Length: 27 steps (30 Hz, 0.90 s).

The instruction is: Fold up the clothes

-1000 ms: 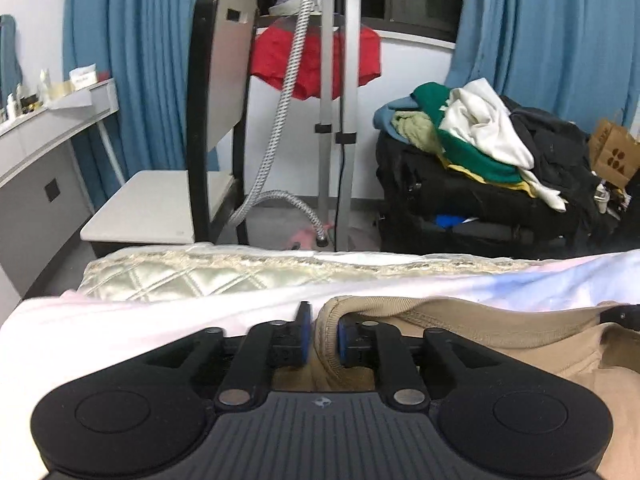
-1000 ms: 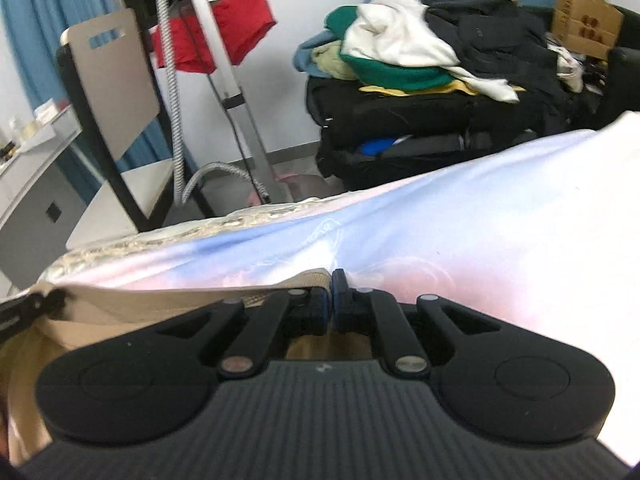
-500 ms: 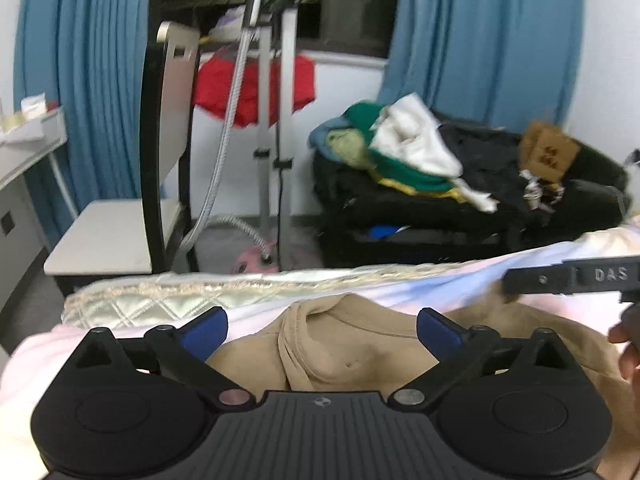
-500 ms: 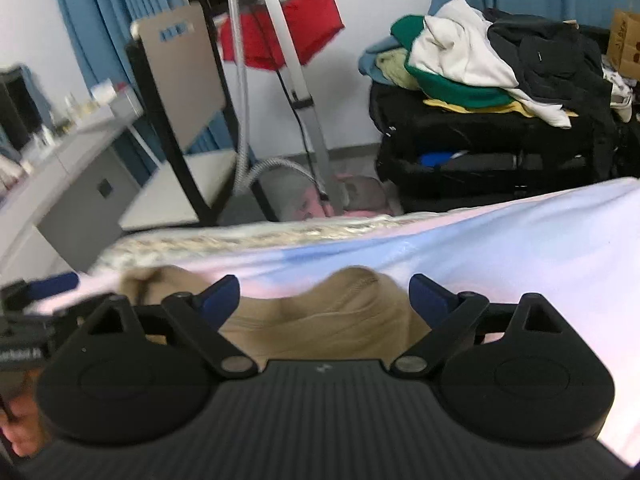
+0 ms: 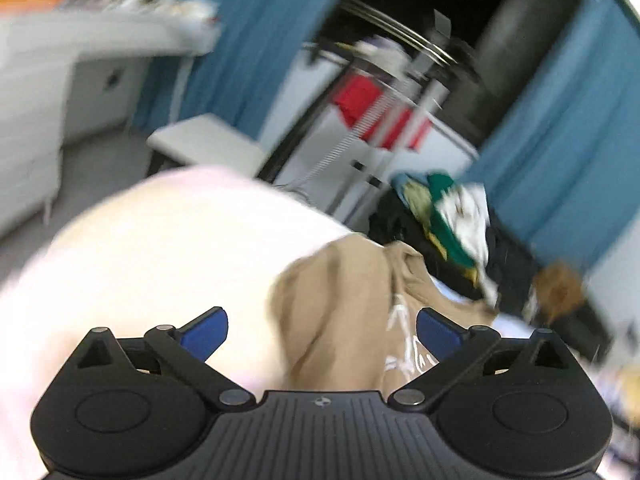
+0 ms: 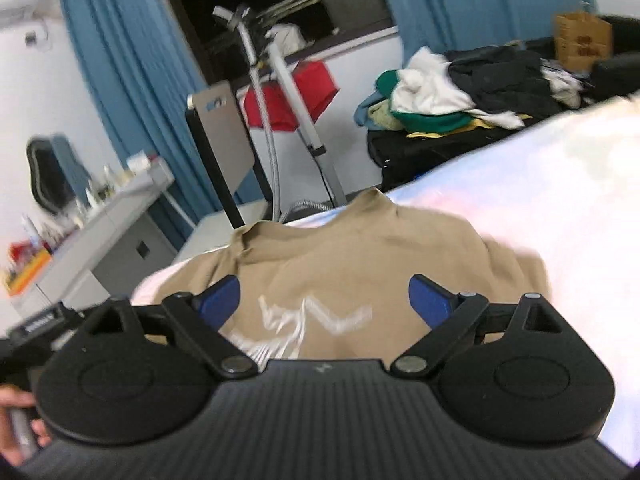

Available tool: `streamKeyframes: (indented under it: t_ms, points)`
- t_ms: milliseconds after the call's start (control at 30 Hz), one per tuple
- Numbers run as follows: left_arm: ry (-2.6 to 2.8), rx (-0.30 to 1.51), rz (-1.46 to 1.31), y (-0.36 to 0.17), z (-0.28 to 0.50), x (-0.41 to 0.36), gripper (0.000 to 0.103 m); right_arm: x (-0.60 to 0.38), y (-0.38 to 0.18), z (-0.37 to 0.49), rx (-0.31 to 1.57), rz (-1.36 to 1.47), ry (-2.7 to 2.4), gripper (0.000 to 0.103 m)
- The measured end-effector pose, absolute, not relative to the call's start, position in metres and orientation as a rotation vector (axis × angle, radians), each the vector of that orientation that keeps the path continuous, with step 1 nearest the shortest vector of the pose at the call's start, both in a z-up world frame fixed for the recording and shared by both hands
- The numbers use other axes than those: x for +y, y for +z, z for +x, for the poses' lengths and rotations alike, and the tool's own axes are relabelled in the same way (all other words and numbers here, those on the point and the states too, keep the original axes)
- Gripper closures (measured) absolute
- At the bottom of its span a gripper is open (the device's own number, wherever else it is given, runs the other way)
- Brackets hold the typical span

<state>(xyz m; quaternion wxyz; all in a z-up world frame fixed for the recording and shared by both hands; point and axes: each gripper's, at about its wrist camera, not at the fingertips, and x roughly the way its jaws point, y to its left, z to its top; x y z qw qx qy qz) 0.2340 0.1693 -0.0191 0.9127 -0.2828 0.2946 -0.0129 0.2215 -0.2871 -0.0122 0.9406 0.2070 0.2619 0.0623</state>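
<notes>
A tan T-shirt [image 6: 360,256] with a white print lies spread on the pale bed sheet [image 6: 540,208], collar at the far edge. It also shows in the left wrist view [image 5: 344,300], blurred, with one side bunched. My right gripper [image 6: 324,300] is open and empty above the shirt's chest. My left gripper [image 5: 322,330] is open and empty above the shirt's left side, tilted. Its housing [image 6: 32,324] shows at the lower left of the right wrist view.
A chair [image 6: 224,140] and a garment steamer stand [image 6: 276,80] are beyond the bed. A heap of clothes [image 6: 460,96] sits on a black suitcase at the back right. A grey desk [image 6: 112,216] is at the left. Blue curtains hang behind.
Both grippers opened and let go of the shirt's collar edge, then pulled back and rose. The left gripper swung and tilted sharply. The shirt now lies spread on the bed.
</notes>
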Motion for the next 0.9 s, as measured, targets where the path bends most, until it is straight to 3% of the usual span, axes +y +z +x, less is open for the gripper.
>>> streamKeyframes:
  t_ms: [133,200,300,467,800,833,900]
  points:
    - [0.025,0.632,-0.722,-0.033,0.213,0.201,0.009,-0.29,-0.013,0.151,0.509,0.493,0.098,0.046]
    - [0.053,0.64,-0.784,-0.039,0.203,0.215,0.017,-0.292,-0.015,0.124,0.498,0.528,0.091,0.064]
    - [0.078,0.626,-0.835,-0.051,0.199,0.223,0.027,-0.297,-0.027,0.111,0.512,0.576,0.085,0.076]
    - [0.089,0.652,-0.845,-0.074,0.227,0.215,0.044,-0.304,-0.049,0.127,0.551,0.632,0.09,0.076]
    - [0.069,0.622,-0.794,-0.086,0.32,0.165,0.048,-0.314,-0.092,0.163,0.634,0.697,0.116,0.076]
    - [0.071,0.632,-0.755,-0.082,0.329,0.157,0.054,-0.316,-0.096,0.167,0.644,0.712,0.111,0.076]
    - [0.087,0.658,-0.64,-0.071,0.346,0.136,0.092,-0.321,-0.099,0.169,0.647,0.746,0.11,0.076]
